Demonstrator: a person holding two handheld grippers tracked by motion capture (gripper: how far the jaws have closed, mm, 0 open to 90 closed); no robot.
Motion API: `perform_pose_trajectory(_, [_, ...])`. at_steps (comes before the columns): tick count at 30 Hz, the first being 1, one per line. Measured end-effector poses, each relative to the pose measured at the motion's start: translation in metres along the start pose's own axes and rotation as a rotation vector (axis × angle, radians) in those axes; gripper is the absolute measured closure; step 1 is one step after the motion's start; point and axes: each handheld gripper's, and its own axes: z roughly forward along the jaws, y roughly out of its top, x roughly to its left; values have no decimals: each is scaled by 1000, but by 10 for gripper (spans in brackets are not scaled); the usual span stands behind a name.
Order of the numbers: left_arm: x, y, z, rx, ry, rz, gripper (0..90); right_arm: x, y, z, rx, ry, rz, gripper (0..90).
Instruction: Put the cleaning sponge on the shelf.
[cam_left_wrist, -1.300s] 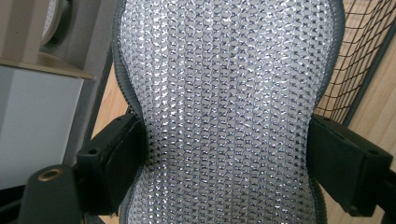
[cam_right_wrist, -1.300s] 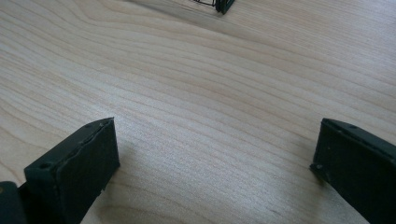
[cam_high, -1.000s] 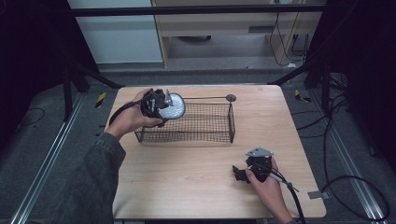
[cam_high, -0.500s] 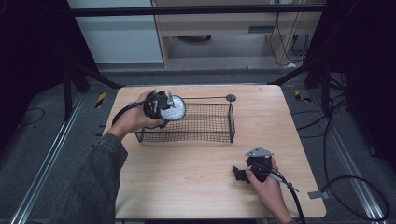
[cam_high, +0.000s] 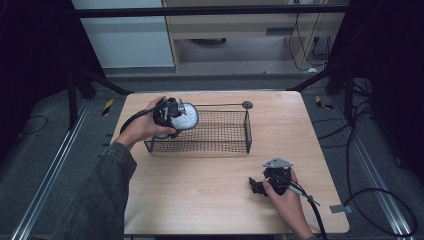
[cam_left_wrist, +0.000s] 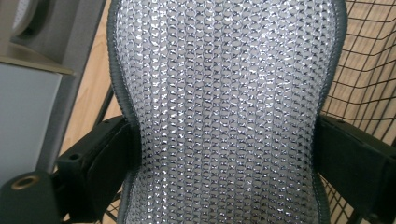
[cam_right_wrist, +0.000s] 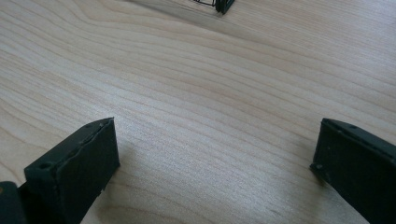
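Our left hand-held gripper (cam_high: 172, 114) pinches the silvery mesh pad (cam_left_wrist: 224, 112) over the wire basket's (cam_high: 220, 132) left end; next we'd likely lower and release. The right hand-held gripper (cam_right_wrist: 215, 158) rests spread on the desk (cam_high: 200, 195)

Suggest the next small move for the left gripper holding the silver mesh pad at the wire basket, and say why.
Probably lower it a little into the wire basket and then open. The left gripper is shut on the silver mesh pad, held at the basket's left end above the rim, so release here looks premature. The right gripper rests open on the table.
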Motion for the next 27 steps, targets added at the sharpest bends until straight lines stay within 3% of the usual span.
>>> perform_pose_trajectory(10, [2,-5,-3,-17,-22,-32,49,0,0,0,1,-1,-2,4])
perform_pose_trajectory(27, [-4,-8,-22,-102,2,-98,91,0,0,0,-2,0,-2,4])
